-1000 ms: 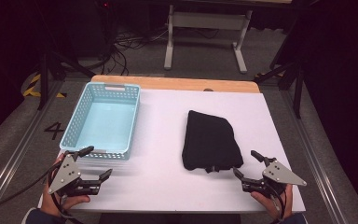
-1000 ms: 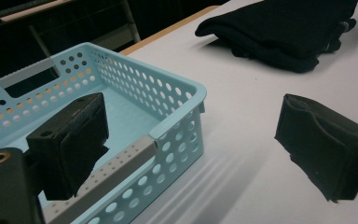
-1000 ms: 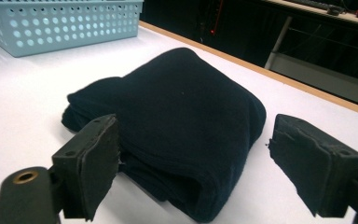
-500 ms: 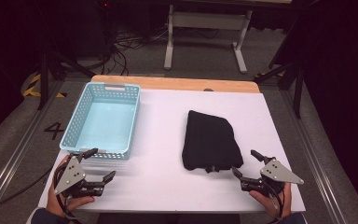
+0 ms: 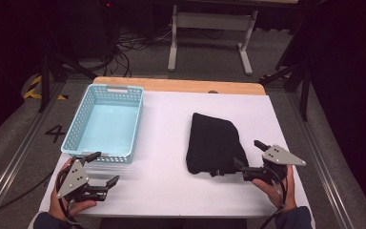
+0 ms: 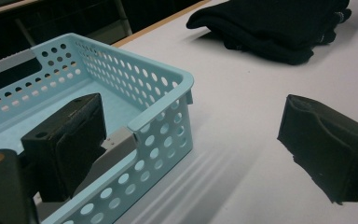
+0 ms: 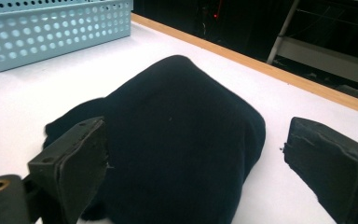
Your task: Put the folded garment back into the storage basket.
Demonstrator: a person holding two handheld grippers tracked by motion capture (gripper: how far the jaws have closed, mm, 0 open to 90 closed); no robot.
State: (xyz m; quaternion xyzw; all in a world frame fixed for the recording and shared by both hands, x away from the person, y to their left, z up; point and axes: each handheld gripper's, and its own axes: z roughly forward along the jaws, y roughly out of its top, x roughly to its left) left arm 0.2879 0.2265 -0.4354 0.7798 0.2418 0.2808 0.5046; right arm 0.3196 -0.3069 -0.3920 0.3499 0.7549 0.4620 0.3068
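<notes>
A light blue perforated basket [image 5: 107,121] stands empty on the left of the white table [image 5: 164,143]. A folded black cloth [image 5: 213,143] lies right of centre. My left gripper [image 5: 104,168] is open just in front of the basket's near right corner. In the left gripper view, one jaw of the left gripper [image 6: 191,149] overlaps the basket rim [image 6: 158,116] and the other is over bare table. My right gripper [image 5: 247,152] is open at the cloth's near right corner. The right gripper view shows the right gripper [image 7: 196,163] with its jaws on either side of the cloth [image 7: 182,121], not closed on it.
A wooden strip [image 5: 181,86] edges the table's far side. Beyond it the floor carries cables and a white metal stand [image 5: 209,38]. Bare tabletop lies between basket and cloth and along the near edge. The black cloth [image 6: 279,28] sits far off in the left gripper view.
The right gripper has edged forward to the cloth's near corner. The left gripper has barely shifted. Both remain open.
</notes>
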